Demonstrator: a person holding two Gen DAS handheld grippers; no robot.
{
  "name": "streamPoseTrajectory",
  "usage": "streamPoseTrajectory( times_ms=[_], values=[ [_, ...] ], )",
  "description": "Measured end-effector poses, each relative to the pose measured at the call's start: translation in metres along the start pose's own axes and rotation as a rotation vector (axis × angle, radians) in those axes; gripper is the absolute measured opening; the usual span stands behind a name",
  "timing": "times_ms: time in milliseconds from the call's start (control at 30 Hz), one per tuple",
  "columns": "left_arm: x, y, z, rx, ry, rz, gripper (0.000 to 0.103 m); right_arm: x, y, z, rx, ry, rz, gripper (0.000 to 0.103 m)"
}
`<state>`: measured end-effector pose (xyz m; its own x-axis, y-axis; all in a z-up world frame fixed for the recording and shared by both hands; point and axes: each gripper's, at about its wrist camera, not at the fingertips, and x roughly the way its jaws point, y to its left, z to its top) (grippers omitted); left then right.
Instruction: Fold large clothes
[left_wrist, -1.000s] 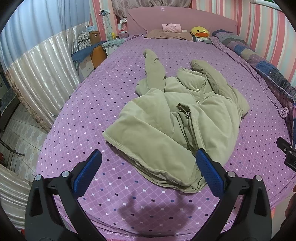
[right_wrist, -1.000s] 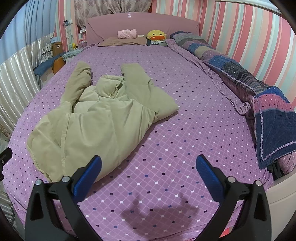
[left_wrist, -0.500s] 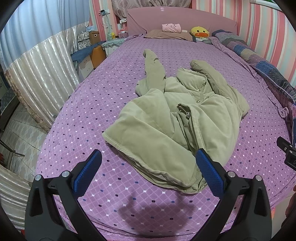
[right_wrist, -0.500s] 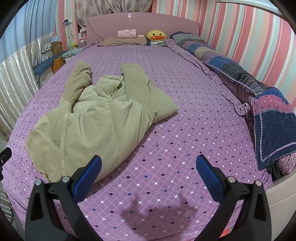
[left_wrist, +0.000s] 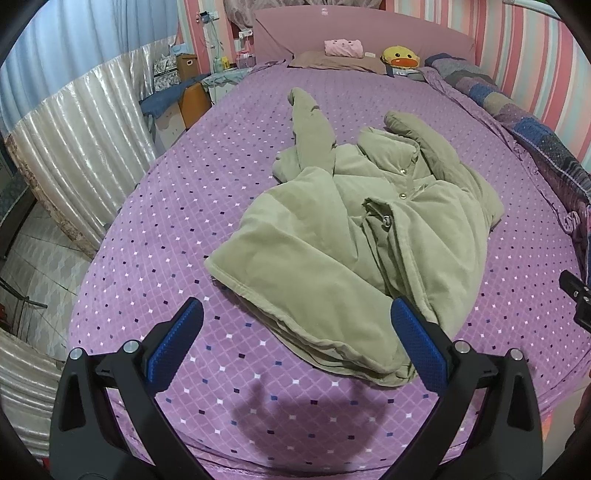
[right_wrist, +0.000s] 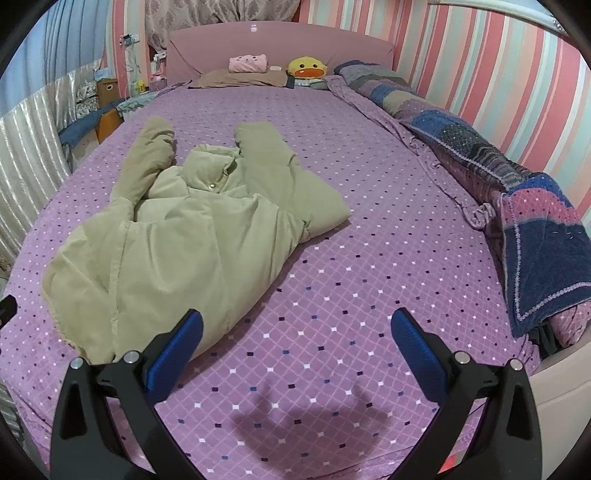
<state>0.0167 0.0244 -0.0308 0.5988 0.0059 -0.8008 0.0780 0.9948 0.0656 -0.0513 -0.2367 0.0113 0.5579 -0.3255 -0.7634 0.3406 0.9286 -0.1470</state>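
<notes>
An olive-green padded jacket (left_wrist: 354, 236) lies rumpled on the purple bedspread (left_wrist: 184, 206), collar toward the headboard, both sleeves stretched up the bed, hem nearest me. My left gripper (left_wrist: 295, 339) is open and empty, hovering just above the jacket's hem. In the right wrist view the jacket (right_wrist: 184, 240) lies to the left. My right gripper (right_wrist: 297, 343) is open and empty, over bare bedspread (right_wrist: 369, 229) beside the jacket's right side.
A patchwork quilt (right_wrist: 517, 206) is bunched along the bed's right edge. Pillows (left_wrist: 336, 61) and a yellow duck plush (left_wrist: 400, 59) sit at the pink headboard. A silver curtain (left_wrist: 81, 147) and cluttered boxes (left_wrist: 184, 92) stand left of the bed.
Both grippers have edged slightly forward toward the jacket. Both stay open; the jacket has not moved.
</notes>
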Motion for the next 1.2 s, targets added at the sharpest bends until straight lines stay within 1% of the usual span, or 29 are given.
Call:
streamPoseTrajectory(
  times_ms=[167, 300, 400, 500, 567, 667, 800, 933, 1000, 1033, 1133, 1200],
  values=[
    [0.015, 0.011, 0.005, 0.017, 0.009, -0.006, 0.1, 0.006, 0.008, 0.002, -0.017, -0.025, -0.034, 0.101],
    [0.03, 0.021, 0.012, 0.028, 0.016, -0.057, 0.1, 0.014, 0.012, 0.005, -0.01, -0.024, -0.03, 0.101],
    [0.045, 0.027, 0.018, 0.042, 0.021, -0.082, 0.1, 0.025, 0.016, 0.007, 0.003, -0.004, -0.022, 0.101],
    [0.061, 0.035, 0.024, 0.051, 0.032, -0.06, 0.1, 0.037, 0.02, 0.01, 0.016, 0.026, 0.009, 0.101],
    [0.068, 0.039, 0.027, 0.057, 0.027, -0.049, 0.1, 0.043, 0.027, 0.012, 0.012, 0.036, 0.014, 0.101],
    [0.08, 0.048, 0.032, 0.072, 0.036, -0.04, 0.1, 0.048, 0.041, 0.016, -0.008, 0.045, 0.018, 0.101],
    [0.098, 0.068, 0.038, 0.072, 0.055, -0.07, 0.1, 0.055, 0.066, 0.019, -0.066, 0.059, 0.012, 0.101],
    [0.114, 0.088, 0.04, 0.081, 0.06, -0.054, 0.1, 0.064, 0.087, 0.023, -0.103, 0.082, -0.01, 0.101],
    [0.122, 0.1, 0.04, 0.074, 0.062, -0.078, 0.1, 0.065, 0.098, 0.026, -0.118, 0.091, -0.007, 0.101],
    [0.129, 0.107, 0.04, 0.066, 0.073, -0.09, 0.1, 0.065, 0.103, 0.027, -0.125, 0.094, -0.004, 0.101],
    [0.144, 0.123, 0.041, 0.079, 0.082, -0.081, 0.1, 0.064, 0.124, 0.032, -0.156, 0.104, 0.031, 0.101],
    [0.15, 0.136, 0.043, 0.072, 0.082, -0.107, 0.1, 0.065, 0.143, 0.036, -0.181, 0.107, 0.051, 0.101]
  ],
)
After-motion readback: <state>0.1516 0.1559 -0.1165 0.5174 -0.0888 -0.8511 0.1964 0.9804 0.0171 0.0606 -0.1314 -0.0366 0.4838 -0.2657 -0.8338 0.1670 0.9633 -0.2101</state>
